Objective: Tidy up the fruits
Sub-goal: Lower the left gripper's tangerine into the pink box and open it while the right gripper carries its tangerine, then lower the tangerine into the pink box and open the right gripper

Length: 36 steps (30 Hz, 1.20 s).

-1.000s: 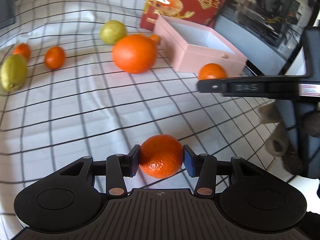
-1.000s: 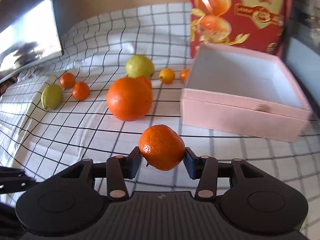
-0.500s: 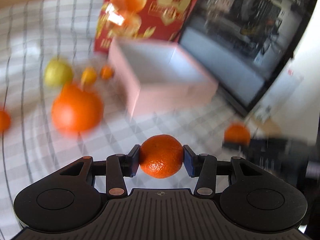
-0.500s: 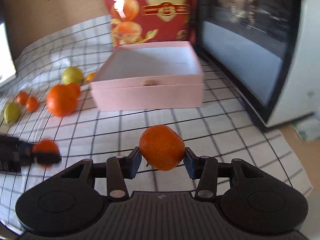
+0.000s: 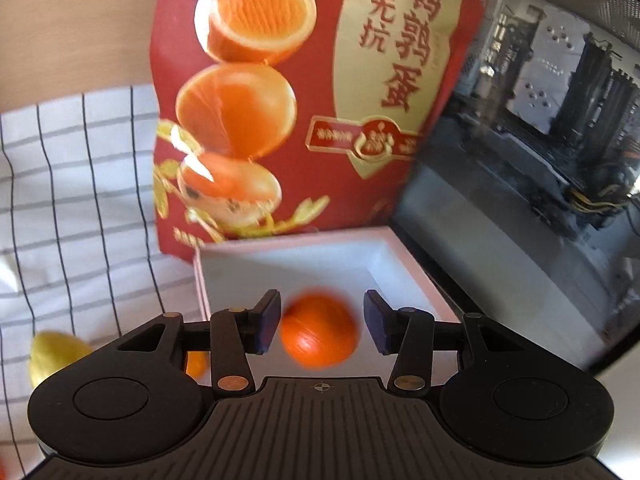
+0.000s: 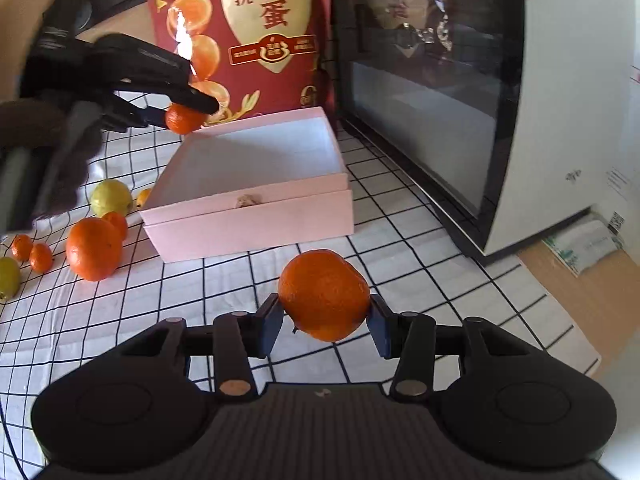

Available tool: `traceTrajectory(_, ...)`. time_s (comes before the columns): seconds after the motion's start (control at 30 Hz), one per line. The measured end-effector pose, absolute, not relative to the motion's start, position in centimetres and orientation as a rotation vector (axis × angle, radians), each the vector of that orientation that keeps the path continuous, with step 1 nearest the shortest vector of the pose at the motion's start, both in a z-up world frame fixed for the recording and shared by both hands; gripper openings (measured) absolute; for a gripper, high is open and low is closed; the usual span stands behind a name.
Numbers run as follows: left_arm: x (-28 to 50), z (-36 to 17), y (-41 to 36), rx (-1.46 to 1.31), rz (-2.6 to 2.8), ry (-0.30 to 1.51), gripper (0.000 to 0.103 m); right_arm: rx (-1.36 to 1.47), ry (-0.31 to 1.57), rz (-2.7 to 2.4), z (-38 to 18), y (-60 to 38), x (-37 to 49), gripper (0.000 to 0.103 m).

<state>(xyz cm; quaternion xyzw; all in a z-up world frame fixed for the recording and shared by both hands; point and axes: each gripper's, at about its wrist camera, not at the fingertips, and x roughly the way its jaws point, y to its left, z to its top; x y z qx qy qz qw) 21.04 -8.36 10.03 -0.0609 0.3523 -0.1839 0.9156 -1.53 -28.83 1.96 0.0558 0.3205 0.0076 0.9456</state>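
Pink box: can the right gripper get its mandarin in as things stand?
Probably yes. The pink box is open-topped, with only bare cloth between it and the right gripper. The left gripper hangs over its far left corner, so the near right side looks free.

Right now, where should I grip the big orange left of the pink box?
Grip the big orange across its widest middle, from above, closing on its left and right sides: it is round, a smaller orange sits close behind it, and the pink box lies to its right.
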Motion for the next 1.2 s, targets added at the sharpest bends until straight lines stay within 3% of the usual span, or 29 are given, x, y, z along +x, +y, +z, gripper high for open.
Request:
traceTrajectory(0.33,11.3,10.9,-2.7,-0.177,-0.451,0.608,0.051,0.108,0.687,0.022,1.9,-28.9,-0.6,0.045)
traceTrajectory(0.6,1.3,7.6,7.9,-0.25,-0.188,0.688,0.051,0.052,0.614,0.153,7.8,-26.0,6.5,0.045)
traceTrajectory(0.83,-4.1,5.9,14.9,-0.475,0.167,0.719,0.05,-0.01,0.769,0.173,8.3,-22.4,17.3,0.045)
traceTrajectory(1.07,-5.0,5.3,16.5,-0.471,0.204,0.749,0.05,0.03,0.873,0.185,6.4,-19.2,22.9,0.046)
traceTrajectory(1.2,-5.8,4.6,16.6,-0.452,0.197,0.768,0.05,-0.02,0.817,0.165,7.2,-17.8,22.0,0.068)
